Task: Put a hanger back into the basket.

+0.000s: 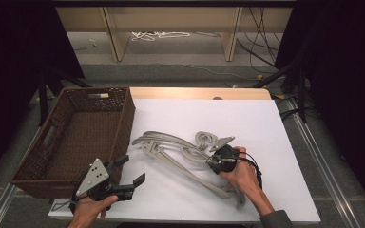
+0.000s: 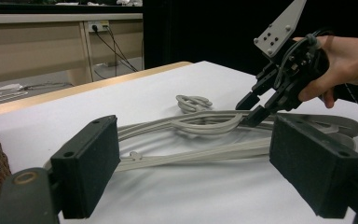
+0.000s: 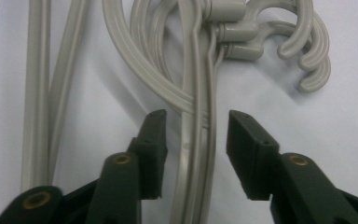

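Nearest the person, the left gripper [image 1: 123, 178] hovers over the front left part of the white table [image 1: 266, 133], its jaws wide apart with nothing between them, just beside the front corner of the woven basket [image 1: 123, 123]. That brown basket stands at the table's left edge, left of the hangers, its rim higher than they lie.

Right of the basket, in the middle of the table, lies a loose pile of pale grey plastic hangers [image 1: 180, 159], overlapping, with hooks [image 3: 303, 51] bunched at the far end. The right gripper [image 3: 196, 126] comes down on them, its jaws partly apart and straddling a bundle of hanger arms; the pads do not press them.

Beyond the hangers, away from the basket, the table lies bare to its far and right edges.
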The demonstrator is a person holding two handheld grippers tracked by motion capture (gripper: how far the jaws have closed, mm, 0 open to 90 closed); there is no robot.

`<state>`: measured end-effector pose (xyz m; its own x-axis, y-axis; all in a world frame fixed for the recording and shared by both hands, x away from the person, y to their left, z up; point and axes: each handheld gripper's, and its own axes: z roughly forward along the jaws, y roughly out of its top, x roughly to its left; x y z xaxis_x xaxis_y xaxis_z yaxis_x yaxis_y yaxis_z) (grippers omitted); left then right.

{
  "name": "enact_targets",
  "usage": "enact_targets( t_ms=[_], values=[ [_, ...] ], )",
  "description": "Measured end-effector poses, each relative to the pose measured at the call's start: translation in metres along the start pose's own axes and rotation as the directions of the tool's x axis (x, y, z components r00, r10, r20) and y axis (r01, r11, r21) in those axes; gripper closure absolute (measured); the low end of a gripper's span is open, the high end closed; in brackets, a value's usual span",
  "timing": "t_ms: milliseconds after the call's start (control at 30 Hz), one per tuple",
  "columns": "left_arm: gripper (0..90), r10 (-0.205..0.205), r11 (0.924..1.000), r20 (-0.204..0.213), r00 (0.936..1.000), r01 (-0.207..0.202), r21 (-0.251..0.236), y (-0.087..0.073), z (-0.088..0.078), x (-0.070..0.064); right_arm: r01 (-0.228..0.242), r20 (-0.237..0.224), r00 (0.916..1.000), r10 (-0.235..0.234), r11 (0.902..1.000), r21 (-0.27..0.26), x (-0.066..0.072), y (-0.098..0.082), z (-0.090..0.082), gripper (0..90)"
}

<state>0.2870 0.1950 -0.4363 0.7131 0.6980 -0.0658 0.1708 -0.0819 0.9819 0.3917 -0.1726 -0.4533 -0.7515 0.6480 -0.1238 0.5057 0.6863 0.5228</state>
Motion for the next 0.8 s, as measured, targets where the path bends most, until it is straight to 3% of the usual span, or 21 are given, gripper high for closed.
enact_targets(
  t_ms=[200, 267, 633, 733, 800],
  values=[
    [15.5, -0.001, 1.0000, 0.001, 1.0000, 0.001, 0.006, 0.000, 0.000, 0.000, 0.005, -0.010, 0.9999, -0.005, 1.0000, -0.006, -0.003, 0.000, 0.003, 69.7],
    [15.5, 0.004, 1.0000, 0.003, 1.0000, -0.004, 0.009, 0.000, 0.000, 0.000, -0.014, -0.017, 0.9997, 0.014, 0.9998, 0.012, -0.003, 0.000, 0.003, 70.5],
    [15.5, 0.003, 1.0000, 0.004, 1.0000, -0.003, 0.005, 0.001, -0.001, 0.000, -0.009, 0.032, 0.9995, 0.009, 0.9999, -0.009, -0.003, 0.001, -0.002, 79.4],
    [15.6, 0.000, 1.0000, 0.008, 1.0000, 0.000, -0.006, 0.001, -0.001, 0.000, 0.003, 0.026, 0.9996, -0.002, 0.9993, -0.036, -0.005, 0.004, -0.006, 80.9],
    [15.6, 0.002, 1.0000, 0.006, 1.0000, -0.002, 0.002, 0.001, -0.001, 0.000, 0.004, 0.027, 0.9996, -0.004, 0.9997, -0.023, -0.003, 0.004, -0.009, 81.2]
  ],
)
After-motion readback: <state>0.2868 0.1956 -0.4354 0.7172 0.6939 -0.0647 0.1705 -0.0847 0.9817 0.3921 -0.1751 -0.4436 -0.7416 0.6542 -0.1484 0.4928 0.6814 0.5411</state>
